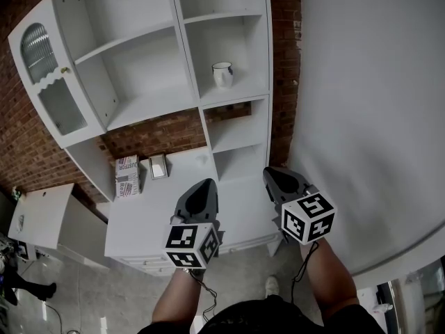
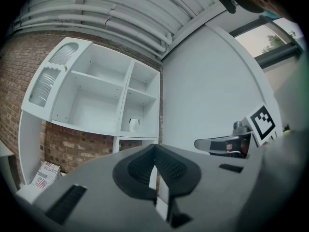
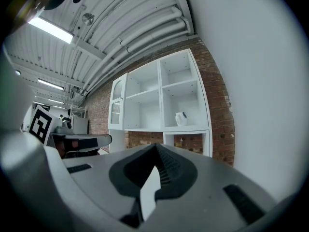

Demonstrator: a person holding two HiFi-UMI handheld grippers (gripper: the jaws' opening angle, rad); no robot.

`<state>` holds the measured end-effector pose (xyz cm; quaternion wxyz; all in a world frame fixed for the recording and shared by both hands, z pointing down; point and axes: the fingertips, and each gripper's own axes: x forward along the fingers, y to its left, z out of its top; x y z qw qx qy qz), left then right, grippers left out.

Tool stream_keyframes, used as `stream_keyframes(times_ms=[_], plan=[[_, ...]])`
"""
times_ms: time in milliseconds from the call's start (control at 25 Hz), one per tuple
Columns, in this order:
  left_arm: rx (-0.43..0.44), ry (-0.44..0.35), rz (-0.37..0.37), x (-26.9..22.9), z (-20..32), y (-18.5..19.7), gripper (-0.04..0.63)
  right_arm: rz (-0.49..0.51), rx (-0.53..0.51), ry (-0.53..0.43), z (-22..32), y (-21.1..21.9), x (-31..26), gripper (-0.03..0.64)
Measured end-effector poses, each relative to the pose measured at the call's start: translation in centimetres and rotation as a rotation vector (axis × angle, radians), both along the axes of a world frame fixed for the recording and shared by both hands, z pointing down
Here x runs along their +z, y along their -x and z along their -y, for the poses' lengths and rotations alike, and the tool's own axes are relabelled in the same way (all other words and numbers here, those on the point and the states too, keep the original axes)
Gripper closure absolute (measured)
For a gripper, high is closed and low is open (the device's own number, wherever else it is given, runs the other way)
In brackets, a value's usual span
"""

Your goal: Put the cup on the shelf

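A white cup (image 1: 222, 74) with a dark handle stands upright on a middle shelf in the right column of the white shelf unit (image 1: 188, 103). Both gripper views show the cup (image 2: 133, 124) (image 3: 181, 118) far ahead. My left gripper (image 1: 202, 186) and right gripper (image 1: 272, 175) hover side by side over the low counter, well below the cup and apart from it. The left gripper's (image 2: 155, 152) jaws are shut with nothing between them. The right gripper's (image 3: 155, 151) jaws are also shut and empty. Each gripper view shows the other gripper to its side.
A printed box (image 1: 127, 176) and a small card holder (image 1: 158, 165) sit on the white counter (image 1: 160, 207). An open glass-paned door (image 1: 47, 82) hangs at the unit's left. Brick wall lies behind, a white wall (image 1: 368, 117) to the right, a white cabinet (image 1: 42, 214) at left.
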<state>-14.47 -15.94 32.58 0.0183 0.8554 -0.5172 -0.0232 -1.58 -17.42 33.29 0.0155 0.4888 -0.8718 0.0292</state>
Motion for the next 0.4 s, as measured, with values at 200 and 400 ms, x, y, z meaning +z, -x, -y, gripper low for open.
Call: stream_keyframes(times_ms=[200, 400], plan=[[0.007, 0.009, -0.008, 0.19, 0.05, -0.02, 0.591, 0.000, -0.002, 0.002, 0.09, 0.14, -0.04, 0.617], [0.003, 0.015, -0.007, 0.56, -0.09, 0.04, 0.591, -0.002, -0.009, 0.003, -0.06, 0.33, 0.11, 0.617]])
